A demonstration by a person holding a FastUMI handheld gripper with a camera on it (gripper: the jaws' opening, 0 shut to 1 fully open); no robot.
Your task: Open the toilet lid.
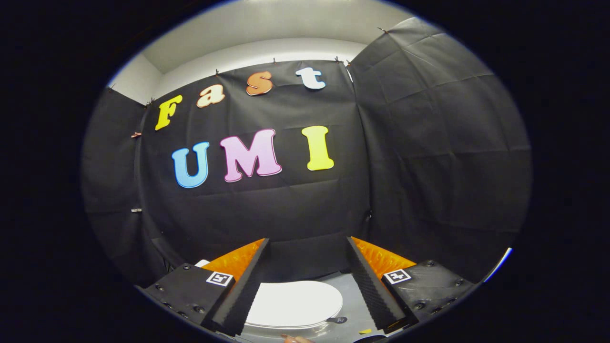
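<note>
Below, the closed-looking toilet lid (295,302) sits btwn the spread fingers of the hand-held gripper (307,252), apparently w/o contact.

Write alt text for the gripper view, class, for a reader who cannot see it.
A white toilet lid lies closed, seen low between the gripper's two open jaws, which touch nothing. Black cloth walls the booth beyond the jaws, and a small yellow scrap lies on the grey floor beside the toilet.
</note>
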